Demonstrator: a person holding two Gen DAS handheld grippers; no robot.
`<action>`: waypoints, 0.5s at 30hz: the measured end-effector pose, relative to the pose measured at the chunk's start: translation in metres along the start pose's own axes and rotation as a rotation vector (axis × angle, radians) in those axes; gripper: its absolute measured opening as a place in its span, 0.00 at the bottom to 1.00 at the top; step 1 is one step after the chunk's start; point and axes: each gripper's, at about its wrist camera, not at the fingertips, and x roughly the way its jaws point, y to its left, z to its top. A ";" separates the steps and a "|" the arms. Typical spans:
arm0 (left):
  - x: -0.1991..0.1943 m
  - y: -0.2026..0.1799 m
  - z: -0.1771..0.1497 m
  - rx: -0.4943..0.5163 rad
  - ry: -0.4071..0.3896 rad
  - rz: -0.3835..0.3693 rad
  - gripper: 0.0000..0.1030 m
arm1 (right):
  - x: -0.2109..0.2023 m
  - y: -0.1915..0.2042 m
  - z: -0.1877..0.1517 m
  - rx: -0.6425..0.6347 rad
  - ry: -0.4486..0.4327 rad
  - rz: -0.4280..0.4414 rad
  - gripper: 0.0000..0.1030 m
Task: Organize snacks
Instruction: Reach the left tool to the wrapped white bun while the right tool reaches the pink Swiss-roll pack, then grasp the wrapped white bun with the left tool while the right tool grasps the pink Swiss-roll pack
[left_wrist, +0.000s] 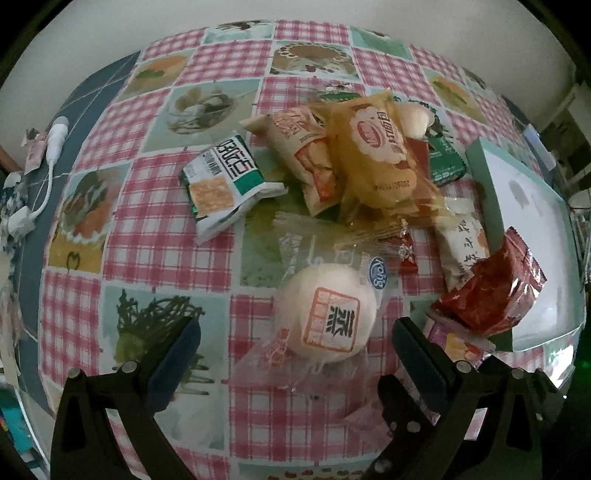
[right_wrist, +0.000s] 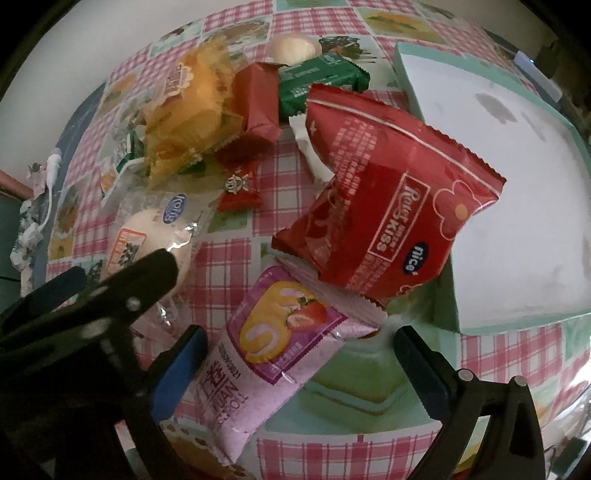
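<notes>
Two wrist views, one checked tablecloth (left_wrist: 155, 229), one heap of wrapped snacks.

Left wrist view only, left to right: white charger and cable (left_wrist: 51, 147) at table's far left edge; green-and-white cracker pack (left_wrist: 225, 184), long axis running from near-left to far-right, apart from the heap; beige-and-orange pack (left_wrist: 306, 158); yellow cake pack (left_wrist: 376, 155) lying on top of it, long axis pointing away from camera; cream pack with dark script (left_wrist: 465, 247) beside the box.

Right wrist view only: pink strawberry-roll pack (right_wrist: 258, 362), long axis from near-left up to far-right, far end tucked under the red pack; dark red bar (right_wrist: 258, 99); print on red "Kiss" pack (right_wrist: 388, 206), tilted, leaning over the box wall.

Both views: round white bun in clear wrapper (left_wrist: 328, 314), label facing up; small red candy (right_wrist: 240, 188); green pack (right_wrist: 321, 79); mint-rimmed white box (left_wrist: 524, 206) at right, interior bare.

Left gripper (left_wrist: 295, 354): jaws spread wide, either side of the bun, not touching it; nothing held.

Right gripper (right_wrist: 299, 354): jaws spread wide, pink pack between them, its near end just beside the left pad; contact not clear.
</notes>
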 end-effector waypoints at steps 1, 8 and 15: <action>0.001 -0.001 0.001 0.002 -0.001 0.001 0.99 | 0.002 0.002 0.002 -0.004 0.000 -0.004 0.99; 0.008 -0.012 0.004 0.024 0.006 -0.058 0.59 | 0.004 0.014 -0.001 -0.058 -0.036 0.011 0.78; 0.005 -0.017 -0.001 0.016 -0.007 -0.059 0.55 | 0.003 0.019 -0.006 -0.080 -0.049 0.034 0.68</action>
